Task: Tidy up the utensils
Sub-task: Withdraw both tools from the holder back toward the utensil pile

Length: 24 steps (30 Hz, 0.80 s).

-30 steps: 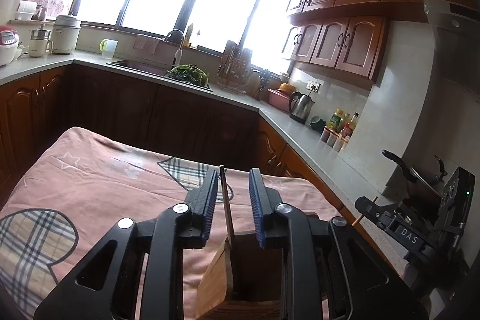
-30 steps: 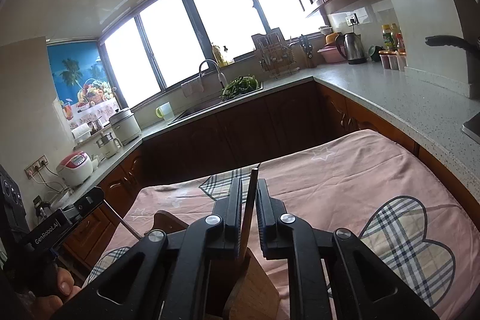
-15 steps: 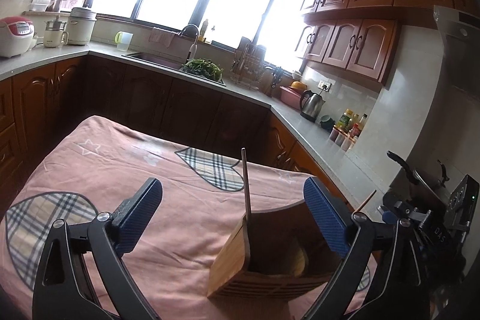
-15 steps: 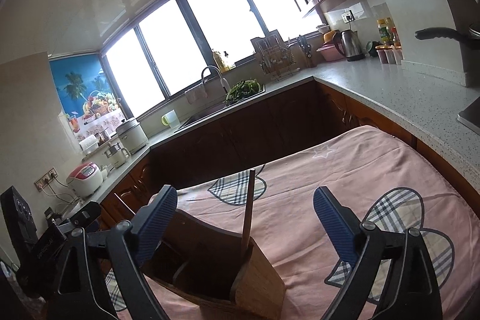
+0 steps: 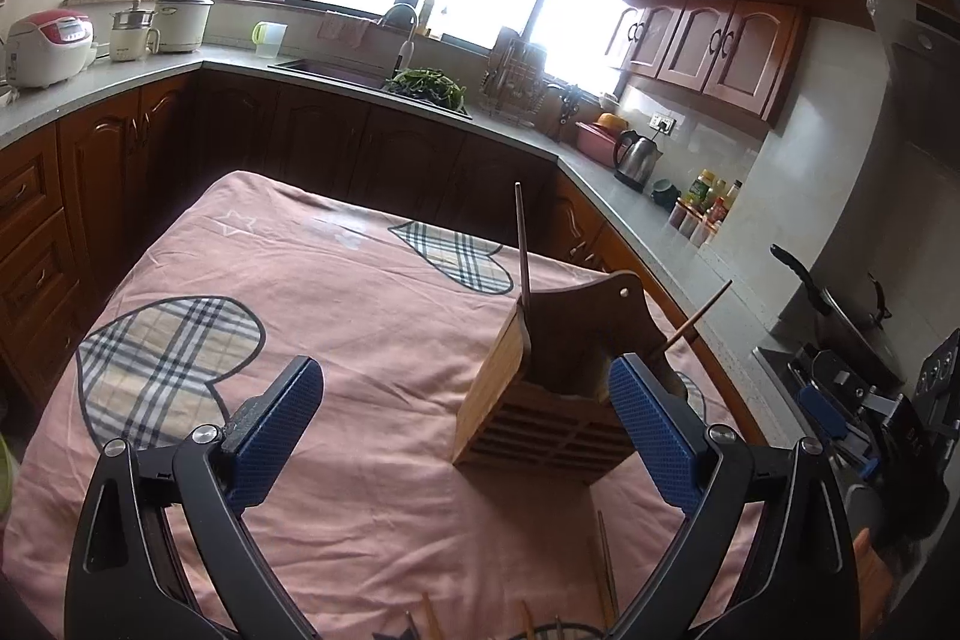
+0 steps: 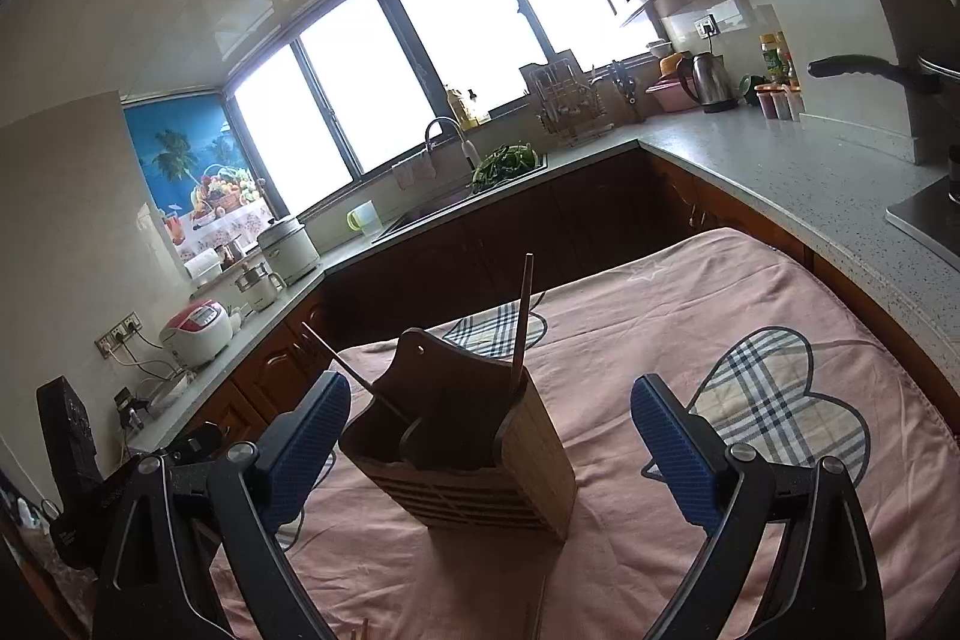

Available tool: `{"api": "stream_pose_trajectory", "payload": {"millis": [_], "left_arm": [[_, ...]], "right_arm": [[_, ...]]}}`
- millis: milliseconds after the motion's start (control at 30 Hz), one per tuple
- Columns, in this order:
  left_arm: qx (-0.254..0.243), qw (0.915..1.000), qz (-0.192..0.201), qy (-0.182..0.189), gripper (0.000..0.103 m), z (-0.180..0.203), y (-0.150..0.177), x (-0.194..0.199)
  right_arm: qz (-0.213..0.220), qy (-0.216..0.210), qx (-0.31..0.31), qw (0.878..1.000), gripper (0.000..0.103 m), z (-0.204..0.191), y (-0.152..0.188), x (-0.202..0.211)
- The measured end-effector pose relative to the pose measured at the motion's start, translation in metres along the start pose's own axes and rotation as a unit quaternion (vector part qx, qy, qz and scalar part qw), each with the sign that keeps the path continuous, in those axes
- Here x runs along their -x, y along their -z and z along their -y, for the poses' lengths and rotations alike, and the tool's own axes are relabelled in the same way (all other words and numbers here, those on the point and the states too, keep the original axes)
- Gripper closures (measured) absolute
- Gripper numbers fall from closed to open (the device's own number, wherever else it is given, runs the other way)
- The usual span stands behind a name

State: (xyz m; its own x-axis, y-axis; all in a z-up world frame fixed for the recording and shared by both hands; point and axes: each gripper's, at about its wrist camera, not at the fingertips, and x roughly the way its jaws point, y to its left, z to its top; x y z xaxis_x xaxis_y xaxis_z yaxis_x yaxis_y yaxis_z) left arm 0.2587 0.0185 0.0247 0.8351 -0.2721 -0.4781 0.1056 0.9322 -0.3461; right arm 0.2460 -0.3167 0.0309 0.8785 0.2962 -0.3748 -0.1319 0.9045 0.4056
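Nearest in the left wrist view, the left gripper is seen w/ jaws spread wide, nothing gripped; loose chopsticks lie on the pink cloth just below. In the right wrist view the right gripper is likewise wide, nothing held. Beyond both, the wooden utensil holder stands upright on the cloth-covered counter, apart from all pads. One chopstick is stood near-upright in it, a 2nd chopstick leans outward. Farther back, a kettle & sink are seen under the windows.
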Motion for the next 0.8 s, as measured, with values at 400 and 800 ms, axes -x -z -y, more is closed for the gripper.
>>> {"api": "stream_pose_trajectory", "payload": {"millis": [400,800], "left_arm": [[0.013,0.9990,-0.041,-0.008,0.005,-0.018,0.044,0.040],[0.020,0.9976,-0.062,-0.025,0.005,-0.027,0.079,0.060]], "right_arm": [[-0.016,0.003,-0.007,1.000,0.007,-0.001,0.035,0.049],[-0.042,0.019,-0.012,0.999,0.007,0.009,0.072,0.077]]}}
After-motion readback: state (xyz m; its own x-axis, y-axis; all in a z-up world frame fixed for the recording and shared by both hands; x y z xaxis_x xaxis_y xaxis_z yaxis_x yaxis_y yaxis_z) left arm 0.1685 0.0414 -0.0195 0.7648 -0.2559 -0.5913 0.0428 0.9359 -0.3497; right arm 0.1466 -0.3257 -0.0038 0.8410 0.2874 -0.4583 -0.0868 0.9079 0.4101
